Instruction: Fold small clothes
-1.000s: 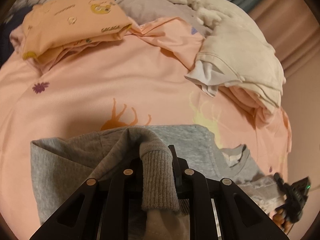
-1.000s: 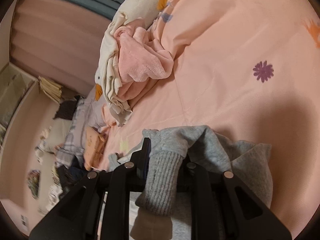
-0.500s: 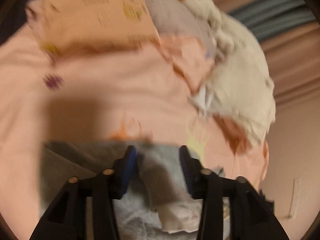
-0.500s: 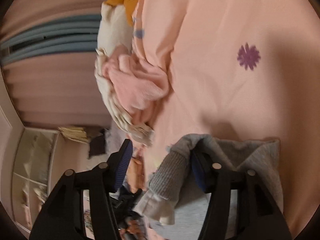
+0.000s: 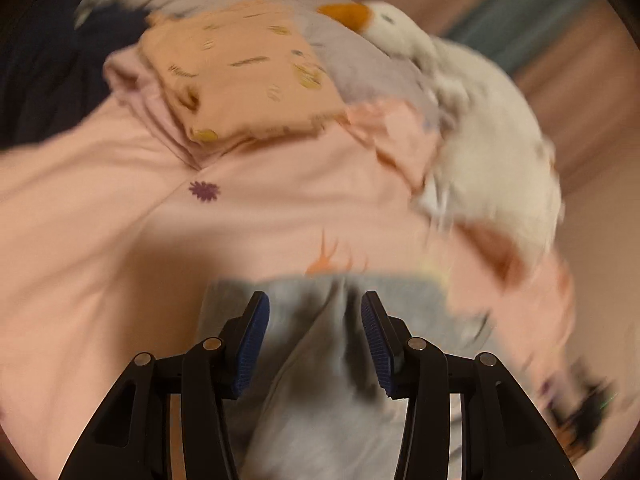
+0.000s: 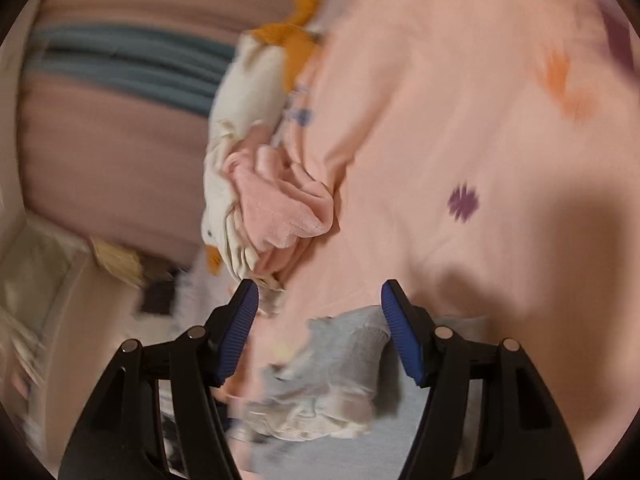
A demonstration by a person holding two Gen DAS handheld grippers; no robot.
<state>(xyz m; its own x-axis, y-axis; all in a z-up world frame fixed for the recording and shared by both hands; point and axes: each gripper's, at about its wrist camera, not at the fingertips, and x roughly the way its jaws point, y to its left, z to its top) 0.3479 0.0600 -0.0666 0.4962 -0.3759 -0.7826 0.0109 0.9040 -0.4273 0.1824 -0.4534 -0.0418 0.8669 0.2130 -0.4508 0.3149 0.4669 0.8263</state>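
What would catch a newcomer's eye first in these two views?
The open blue-padded left gripper above the grey top lying on the pink bedspread. Behind it, a folded peach garment and a white goose toy against the far pillows. The right gripper, jaws opening, frames a grey ribbed cuff, not gripping it.

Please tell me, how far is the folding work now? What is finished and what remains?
Done: a folded orange garment sits on a pink stack at the far side of the bed. In hand: the grey top; both sleeves lie folded inward, the left hand-held gripper is open over it, and the right hand-held gripper is opening, touching nothing. Left: finishing this top, then the crumpled pink and cream pile.
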